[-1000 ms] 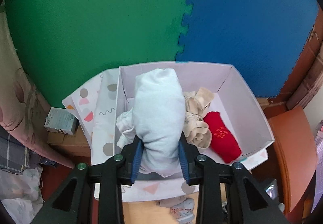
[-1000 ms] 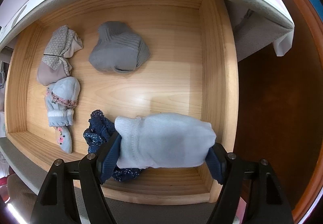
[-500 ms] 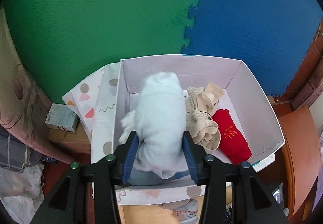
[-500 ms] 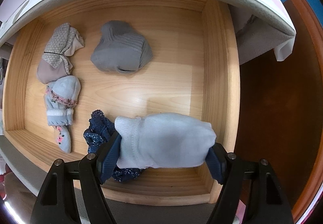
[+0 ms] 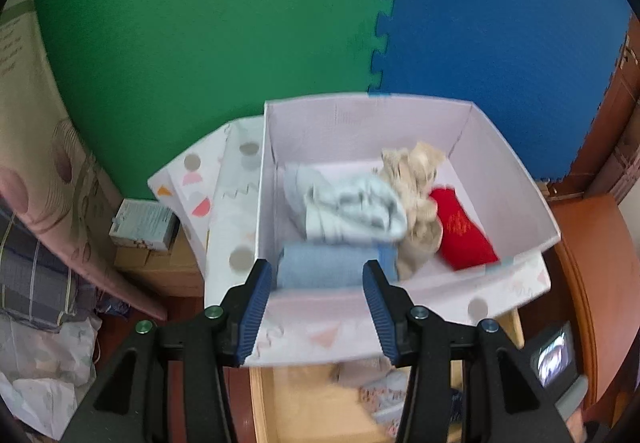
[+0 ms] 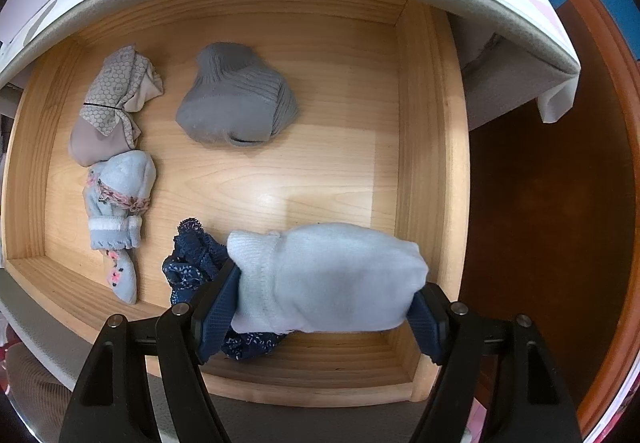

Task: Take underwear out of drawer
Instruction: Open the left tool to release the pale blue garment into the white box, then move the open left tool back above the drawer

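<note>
In the left wrist view my left gripper (image 5: 318, 295) hovers over the near wall of a white patterned box (image 5: 516, 179). Its jaws are opening and nothing is pressed between them. A pale white-blue underwear bundle (image 5: 348, 211) lies loose in the box, on a folded blue piece (image 5: 324, 267). Beside them are a beige piece (image 5: 416, 195) and a red piece (image 5: 460, 235). In the right wrist view my right gripper (image 6: 328, 299) is shut on a pale blue underwear bundle (image 6: 328, 279) low in the wooden drawer (image 6: 424, 123), beside a navy lace piece (image 6: 192, 263).
The drawer also holds a grey bundle (image 6: 240, 111), a beige honeycomb-print piece (image 6: 112, 111) and a light blue floral-trim piece (image 6: 118, 195). The box lid (image 5: 224, 195) leans left of the box, near a small carton (image 5: 144, 223). Green and blue foam mats lie beyond.
My left gripper let go of the pale bundle, which dropped into the box, and the gripper drew back toward the box's near wall. The right gripper and its bundle stayed put.
</note>
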### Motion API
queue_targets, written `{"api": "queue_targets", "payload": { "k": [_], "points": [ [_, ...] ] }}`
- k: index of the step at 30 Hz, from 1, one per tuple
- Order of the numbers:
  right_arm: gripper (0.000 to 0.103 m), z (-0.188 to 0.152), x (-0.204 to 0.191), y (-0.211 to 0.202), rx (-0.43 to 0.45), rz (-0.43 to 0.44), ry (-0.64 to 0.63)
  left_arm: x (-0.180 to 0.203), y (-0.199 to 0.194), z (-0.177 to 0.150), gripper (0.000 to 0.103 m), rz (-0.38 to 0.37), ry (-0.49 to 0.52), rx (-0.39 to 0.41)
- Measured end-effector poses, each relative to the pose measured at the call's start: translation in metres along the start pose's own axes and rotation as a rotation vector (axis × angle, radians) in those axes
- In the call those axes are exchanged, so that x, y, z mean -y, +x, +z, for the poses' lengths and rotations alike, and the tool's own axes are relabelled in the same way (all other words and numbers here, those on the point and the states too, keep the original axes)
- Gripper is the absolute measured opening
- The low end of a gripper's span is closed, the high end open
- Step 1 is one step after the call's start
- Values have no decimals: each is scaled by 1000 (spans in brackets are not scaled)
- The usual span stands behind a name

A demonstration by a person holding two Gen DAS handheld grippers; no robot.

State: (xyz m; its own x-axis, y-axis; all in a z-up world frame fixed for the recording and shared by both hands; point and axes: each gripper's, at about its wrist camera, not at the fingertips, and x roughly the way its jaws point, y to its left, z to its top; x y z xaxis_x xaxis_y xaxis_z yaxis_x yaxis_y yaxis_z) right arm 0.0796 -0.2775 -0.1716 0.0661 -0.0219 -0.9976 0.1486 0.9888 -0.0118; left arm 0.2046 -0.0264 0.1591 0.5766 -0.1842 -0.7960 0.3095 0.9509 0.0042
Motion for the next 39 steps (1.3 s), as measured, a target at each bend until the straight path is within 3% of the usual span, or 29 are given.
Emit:
{"api": "queue_targets", "payload": {
  "k": [8,15,21,39],
  "points": [
    [72,0,1,-2,-6,-1,3,1,10,-85,48,15,-27,-58],
    [72,1,-7,-1,-4,-27,-9,5,50,-164,48,3,-119,-201],
    [72,1,-13,-4,0,-48,-14,9,65,-205,48,25,-150,-234],
    [72,-3,-22,-3,6,-58,-19,12,70,-207,48,114,-164,-221]
  ]
}}
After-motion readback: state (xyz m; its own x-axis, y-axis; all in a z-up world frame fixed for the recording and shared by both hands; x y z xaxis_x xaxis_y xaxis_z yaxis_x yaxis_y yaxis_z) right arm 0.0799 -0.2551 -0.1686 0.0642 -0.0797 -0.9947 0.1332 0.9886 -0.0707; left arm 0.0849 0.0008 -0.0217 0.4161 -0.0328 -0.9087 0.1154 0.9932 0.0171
